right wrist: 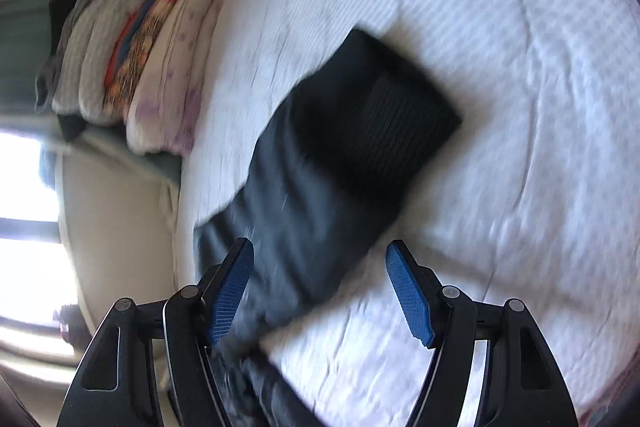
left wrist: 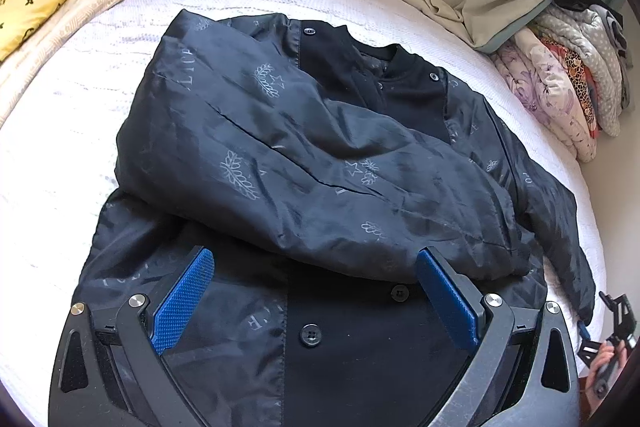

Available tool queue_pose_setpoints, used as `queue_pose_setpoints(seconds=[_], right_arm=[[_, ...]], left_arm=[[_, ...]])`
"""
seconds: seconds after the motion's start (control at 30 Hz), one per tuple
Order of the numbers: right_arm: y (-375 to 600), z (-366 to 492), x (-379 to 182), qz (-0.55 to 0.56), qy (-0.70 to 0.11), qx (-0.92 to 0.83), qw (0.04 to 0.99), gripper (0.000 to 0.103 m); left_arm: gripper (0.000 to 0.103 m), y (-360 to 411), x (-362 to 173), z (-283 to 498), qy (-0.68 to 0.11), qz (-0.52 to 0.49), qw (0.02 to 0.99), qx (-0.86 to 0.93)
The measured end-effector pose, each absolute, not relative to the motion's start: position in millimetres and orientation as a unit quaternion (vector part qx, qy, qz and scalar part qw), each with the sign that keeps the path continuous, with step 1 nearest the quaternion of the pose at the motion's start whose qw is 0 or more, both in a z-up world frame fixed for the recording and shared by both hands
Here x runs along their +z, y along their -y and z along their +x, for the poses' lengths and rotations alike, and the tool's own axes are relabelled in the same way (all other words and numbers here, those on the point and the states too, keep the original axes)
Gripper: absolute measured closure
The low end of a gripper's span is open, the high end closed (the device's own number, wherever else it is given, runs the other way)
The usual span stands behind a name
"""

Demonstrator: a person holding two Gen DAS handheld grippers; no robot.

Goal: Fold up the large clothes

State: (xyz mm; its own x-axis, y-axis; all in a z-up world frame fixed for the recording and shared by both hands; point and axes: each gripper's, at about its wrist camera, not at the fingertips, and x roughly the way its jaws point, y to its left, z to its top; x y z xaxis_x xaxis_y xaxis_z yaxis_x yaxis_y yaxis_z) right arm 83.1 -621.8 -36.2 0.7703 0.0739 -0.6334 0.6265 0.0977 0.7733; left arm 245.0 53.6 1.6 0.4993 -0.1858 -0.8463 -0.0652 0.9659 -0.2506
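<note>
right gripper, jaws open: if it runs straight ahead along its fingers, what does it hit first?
Most likely the jacket sleeve: it lies between the open jaws of the right gripper and runs forward to the black ribbed cuff, with the white bedspread beyond. The frame is motion-blurred, so the height above the sleeve is unclear.

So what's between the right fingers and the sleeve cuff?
Only the sleeve itself: in the right wrist view its dark fabric runs from the open right gripper up to the ribbed cuff, lying on the white bedspread.
</note>
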Motion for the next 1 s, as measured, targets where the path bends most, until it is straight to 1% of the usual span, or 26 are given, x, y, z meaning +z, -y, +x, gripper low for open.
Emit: queue_pose_setpoints(seconds=[0.13,0.23,0.3,0.33,0.4,0.43,0.53,0.67,0.77,0.8,0.9,1.0], right_arm=[[634.6,82.9,-51.1,0.657,-0.245,-0.201,0.684,0.035],[636.7,90.5,-51.0,0.641,-0.244,-0.201,0.699,0.035],[636.7,96.6,-49.0,0.628,-0.248,-0.205,0.709,0.041],[637.4,99.0,-48.6,0.622,-0.252,-0.208,0.711,0.047],[638.3,104.1,-45.1,0.609,-0.264,-0.213,0.717,0.063],[638.3,106.6,-42.2,0.604,-0.267,-0.210,0.721,0.075],[634.2,109.4,-27.0,0.575,-0.270,-0.207,0.744,0.081],[614.5,121.2,14.8,0.491,-0.263,-0.213,0.803,0.082],[581.6,136.9,56.8,0.410,-0.247,-0.205,0.854,0.082],[559.3,146.0,76.5,0.362,-0.241,-0.199,0.878,0.082],[497.4,167.1,113.1,0.271,-0.224,-0.151,0.924,0.082],[432.8,184.4,135.5,0.189,-0.213,-0.100,0.954,0.082]], left_arm=[[0.000,-57.9,5.1,245.0,-0.494,-0.139,0.858,-0.036],[0.000,-61.2,8.1,245.4,-0.487,-0.143,0.861,-0.030],[0.000,-63.3,9.8,245.5,-0.482,-0.142,0.864,-0.024],[0.000,-63.9,10.7,245.7,-0.480,-0.140,0.866,-0.022],[0.000,-65.2,12.6,245.8,-0.478,-0.139,0.867,-0.020],[0.001,-65.8,13.5,245.4,-0.476,-0.139,0.868,-0.018],[0.002,-68.8,19.7,244.1,-0.464,-0.144,0.874,-0.012],[0.002,-70.1,29.4,242.2,-0.447,-0.143,0.883,-0.007],[0.002,-69.7,33.6,241.3,-0.439,-0.137,0.888,-0.005],[0.002,-69.0,34.5,241.0,-0.437,-0.133,0.890,-0.004],[0.002,-67.1,35.5,240.6,-0.435,-0.122,0.892,-0.006],[0.002,-66.9,37.2,240.5,-0.432,-0.120,0.894,-0.009]])
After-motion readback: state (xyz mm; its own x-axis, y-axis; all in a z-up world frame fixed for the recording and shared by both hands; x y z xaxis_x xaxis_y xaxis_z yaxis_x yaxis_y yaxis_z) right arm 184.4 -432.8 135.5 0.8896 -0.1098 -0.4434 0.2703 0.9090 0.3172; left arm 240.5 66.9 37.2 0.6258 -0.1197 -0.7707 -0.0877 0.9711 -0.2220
